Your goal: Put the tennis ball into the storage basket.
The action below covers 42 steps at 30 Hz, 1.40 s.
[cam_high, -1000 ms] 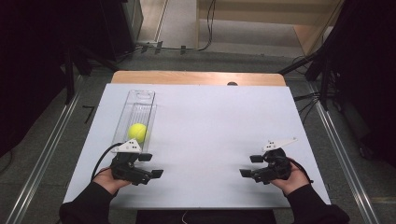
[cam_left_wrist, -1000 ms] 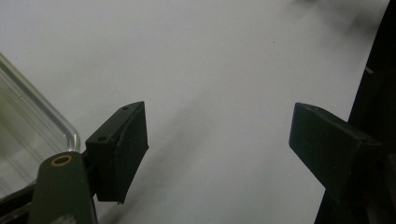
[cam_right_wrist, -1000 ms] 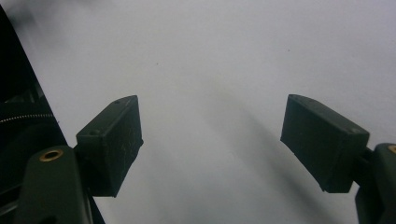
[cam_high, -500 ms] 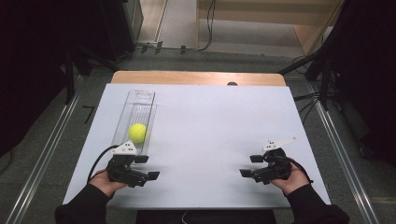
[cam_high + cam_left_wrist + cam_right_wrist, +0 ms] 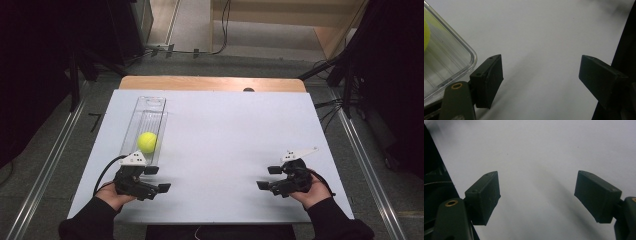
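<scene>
A yellow-green tennis ball (image 5: 147,142) lies inside a long clear plastic container (image 5: 150,106) on the left of the white tabletop (image 5: 225,130). My left gripper (image 5: 157,179) rests just in front of the container's near end, open, with nothing between its jaws. The left gripper view has the container's rounded corner (image 5: 449,60) and a sliver of the ball (image 5: 426,32) to the left of my left gripper (image 5: 541,67). My right gripper (image 5: 269,177) sits at the near right of the table, open and empty. In its own view my right gripper (image 5: 536,185) frames bare white surface.
A wooden strip (image 5: 210,83) runs along the table's far edge, with a small dark object (image 5: 248,90) on it. Metal rails (image 5: 367,165) flank the table on the floor. Cables (image 5: 330,105) lie off the far right corner. Dark equipment stands at both sides.
</scene>
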Each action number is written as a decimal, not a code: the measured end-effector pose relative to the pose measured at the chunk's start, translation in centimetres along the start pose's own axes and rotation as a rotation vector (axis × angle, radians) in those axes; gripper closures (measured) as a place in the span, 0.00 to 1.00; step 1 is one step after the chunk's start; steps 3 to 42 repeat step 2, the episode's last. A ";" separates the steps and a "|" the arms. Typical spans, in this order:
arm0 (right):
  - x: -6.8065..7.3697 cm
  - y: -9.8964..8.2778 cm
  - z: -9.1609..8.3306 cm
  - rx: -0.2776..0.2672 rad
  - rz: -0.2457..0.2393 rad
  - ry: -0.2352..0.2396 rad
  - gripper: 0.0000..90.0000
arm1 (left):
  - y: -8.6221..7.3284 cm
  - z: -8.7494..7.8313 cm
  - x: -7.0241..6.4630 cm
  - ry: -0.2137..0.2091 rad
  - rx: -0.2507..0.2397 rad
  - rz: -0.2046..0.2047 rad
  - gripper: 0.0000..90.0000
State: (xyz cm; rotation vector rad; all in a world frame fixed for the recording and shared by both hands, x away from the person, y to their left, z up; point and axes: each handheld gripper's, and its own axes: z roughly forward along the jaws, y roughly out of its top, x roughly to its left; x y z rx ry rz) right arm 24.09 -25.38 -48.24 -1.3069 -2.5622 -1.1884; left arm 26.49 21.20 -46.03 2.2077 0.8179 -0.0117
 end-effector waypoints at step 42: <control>0.0 0.0 0.0 0.000 -0.001 0.001 0.20 | 0.0 0.0 0.0 0.000 0.000 -0.001 0.22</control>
